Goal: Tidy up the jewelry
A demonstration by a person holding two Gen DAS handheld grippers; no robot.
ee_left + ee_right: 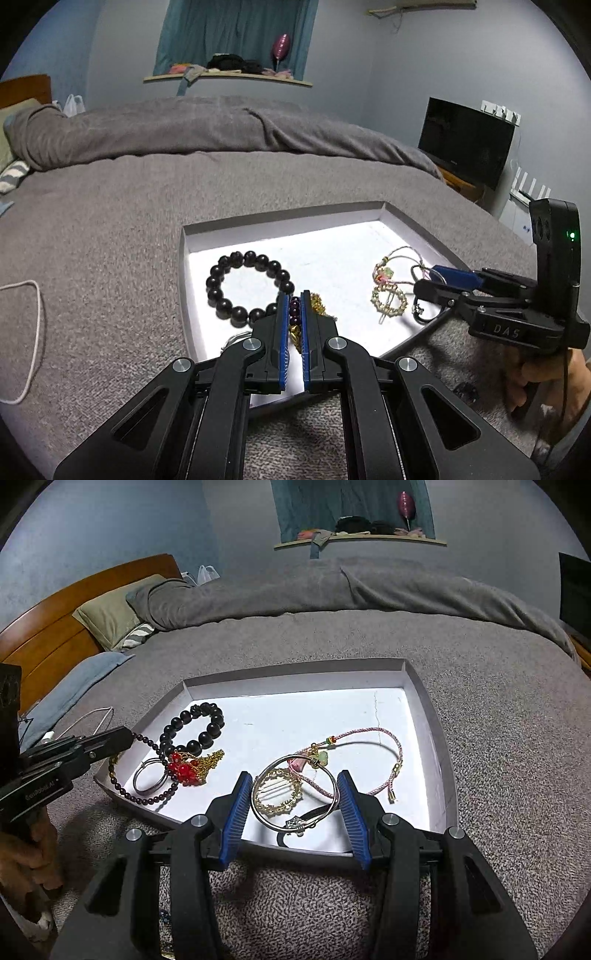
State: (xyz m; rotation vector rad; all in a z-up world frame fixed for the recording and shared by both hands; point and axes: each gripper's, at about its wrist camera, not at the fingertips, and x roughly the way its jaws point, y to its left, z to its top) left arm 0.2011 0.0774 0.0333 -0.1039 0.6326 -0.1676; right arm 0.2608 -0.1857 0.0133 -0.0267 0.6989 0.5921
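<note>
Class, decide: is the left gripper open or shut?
Shut: the left gripper has its blue pads nearly together, pinching the dark purple small-bead strand.

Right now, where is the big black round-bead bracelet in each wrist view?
Left wrist view: the big black round-bead bracelet lies in the left part of the white shallow tray, just left of the left gripper tips.
Right wrist view: the bracelet sits upper left in the tray, beyond the red-bead gold ornament.
Shared landmark: the tray's far wall.
</note>
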